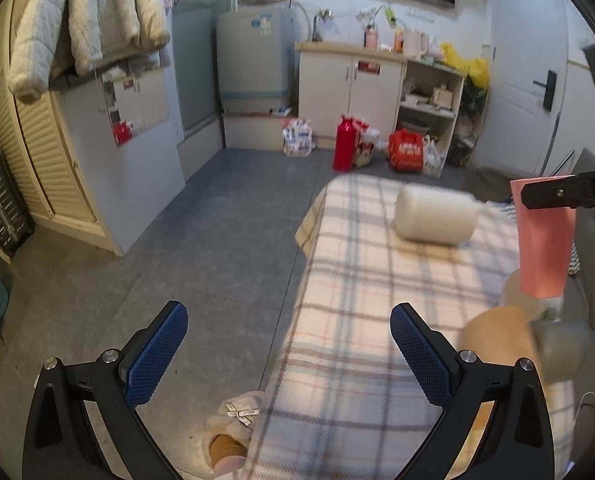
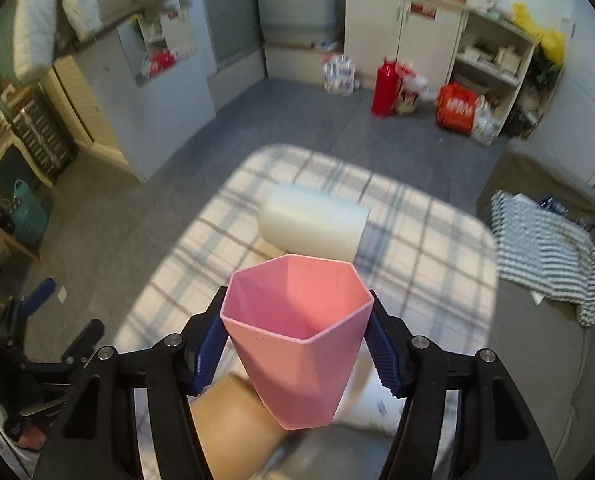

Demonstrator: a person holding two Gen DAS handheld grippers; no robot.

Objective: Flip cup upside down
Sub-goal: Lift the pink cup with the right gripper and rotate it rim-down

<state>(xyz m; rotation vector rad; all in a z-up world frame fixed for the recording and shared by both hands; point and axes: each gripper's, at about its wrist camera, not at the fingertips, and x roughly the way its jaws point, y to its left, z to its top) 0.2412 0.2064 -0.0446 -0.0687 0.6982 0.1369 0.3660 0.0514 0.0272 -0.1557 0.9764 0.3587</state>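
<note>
Item 1, plaid-covered table point(image 2: 437, 248): the largest piece, draped in a cream check cloth, it stood on the grey floor and served as the work surface. Item 2, white cylindrical container point(image 2: 313, 224): it lay on its side near the table's far end, apart from both tools. Item 3, left gripper point(image 1: 289, 352): it hung low at the table's near edge with its blue-padded jaws spread wide and nothing between them. Item 4, right gripper point(image 2: 295, 340): its jaws were clamped against opposite sides of the cup just below the rim. Item 5, pink faceted cup point(image 2: 297, 340): the task's object, it was held clear above the table with its mouth up and tilted toward the far end, its interior visible and apparently empty; from the left wrist view it point(image 1: 545, 240) appeared roughly upright, rim uppermost. Progress, as judged: grasp and lift were complete; the inversion had not visibly started, so rotating the cup mouth-down, setting it on the cloth and releasing remained.
</note>
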